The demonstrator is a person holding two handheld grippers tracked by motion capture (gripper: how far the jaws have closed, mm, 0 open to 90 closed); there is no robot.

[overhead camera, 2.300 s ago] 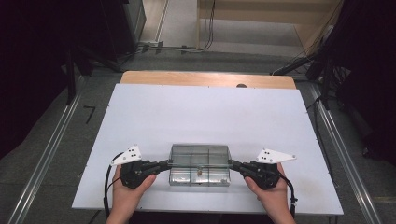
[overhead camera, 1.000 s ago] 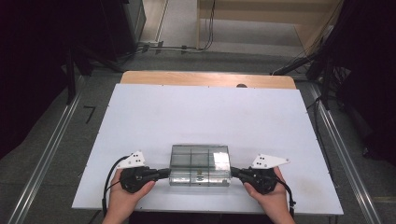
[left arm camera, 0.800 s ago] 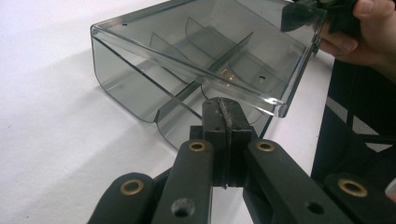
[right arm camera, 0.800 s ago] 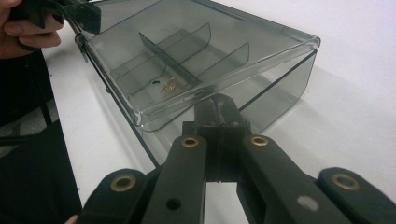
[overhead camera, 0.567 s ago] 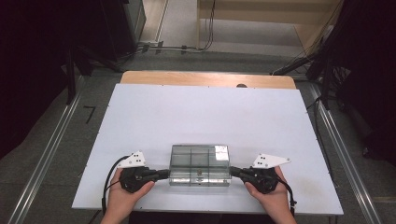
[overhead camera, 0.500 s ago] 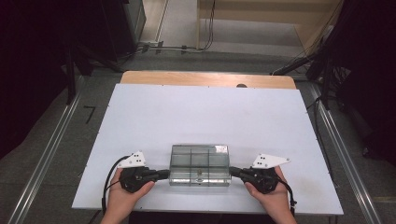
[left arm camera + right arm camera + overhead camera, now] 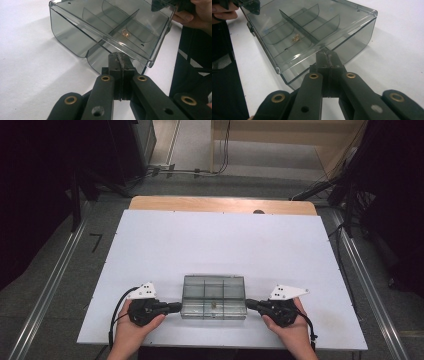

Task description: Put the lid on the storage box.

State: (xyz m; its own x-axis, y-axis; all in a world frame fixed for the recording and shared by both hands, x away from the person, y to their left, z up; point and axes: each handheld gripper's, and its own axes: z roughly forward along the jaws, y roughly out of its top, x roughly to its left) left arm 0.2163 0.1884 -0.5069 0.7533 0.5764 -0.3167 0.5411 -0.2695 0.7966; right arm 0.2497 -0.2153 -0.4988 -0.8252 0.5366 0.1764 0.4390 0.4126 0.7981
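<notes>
You have the clear smoked-plastic compartment box [image 7: 214, 296] sitting near your edge of the white table [image 7: 220, 240], and you flank it from both short ends. Your left gripper [image 7: 120, 58] has its jaws pressed together with nothing between them, tips right against the box's end wall just under the lid rim. Your right gripper [image 7: 327, 55] mirrors it at the opposite end, likewise closed and empty. Pushing in from both sides this way looks meant to steady or square the box, not to lift it. A small gold-coloured piece [image 7: 125, 32] lies in one inner compartment. Beyond the white sheet a wooden tabletop edge [image 7: 220, 205] shows, then grey floor, cables and dark curtains.
</notes>
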